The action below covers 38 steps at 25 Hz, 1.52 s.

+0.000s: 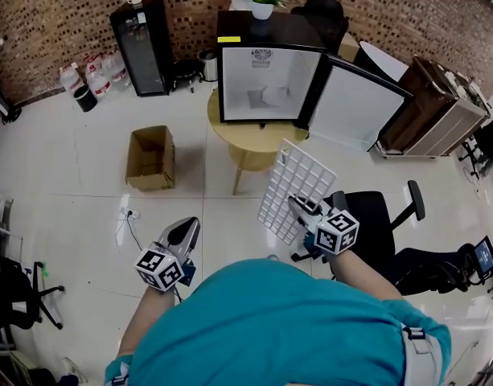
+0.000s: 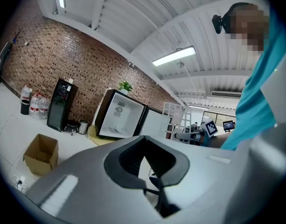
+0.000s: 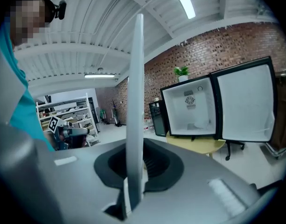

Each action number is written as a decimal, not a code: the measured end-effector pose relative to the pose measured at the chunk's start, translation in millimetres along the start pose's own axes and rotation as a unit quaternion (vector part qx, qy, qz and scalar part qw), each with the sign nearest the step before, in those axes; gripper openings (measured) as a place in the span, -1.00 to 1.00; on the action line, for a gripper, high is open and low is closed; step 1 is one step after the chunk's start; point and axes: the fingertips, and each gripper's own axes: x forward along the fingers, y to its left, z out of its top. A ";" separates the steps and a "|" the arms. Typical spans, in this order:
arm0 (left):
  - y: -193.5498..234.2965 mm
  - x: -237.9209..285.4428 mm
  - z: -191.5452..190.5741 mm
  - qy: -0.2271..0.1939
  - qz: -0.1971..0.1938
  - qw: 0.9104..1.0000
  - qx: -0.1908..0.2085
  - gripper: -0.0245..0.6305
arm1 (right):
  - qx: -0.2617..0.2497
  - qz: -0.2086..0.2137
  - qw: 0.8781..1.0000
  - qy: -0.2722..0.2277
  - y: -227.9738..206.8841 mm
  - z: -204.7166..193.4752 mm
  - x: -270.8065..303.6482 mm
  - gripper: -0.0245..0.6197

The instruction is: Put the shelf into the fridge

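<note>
— While held well short of the fridge (image 1: 266, 83), how gripped?

— Clamped at the lower edge of the shelf (image 1: 296, 191) by the right gripper (image 1: 304, 209). Standing nearly on end, out in front of the fridge's open cavity.

— Left gripper (image 1: 182, 236)?

— Pinched together on nothing, a little farther from the fridge than the right.

— Needed next, by judgement?

— Tipping the long axis down to level, then feeding edge-first into the fridge.

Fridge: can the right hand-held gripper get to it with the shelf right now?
Probably yes, after a step closer. The fridge has its door wide open, and only floor and its low round table lie before the right hand-held gripper, clamped on the shelf.
</note>
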 end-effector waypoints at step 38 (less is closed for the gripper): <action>346.7 460.3 133.4 0.078 0.003 0.996 -0.035 -0.93 | 0.337 0.040 0.930 -0.143 -475.2 232.9 368.6 -0.83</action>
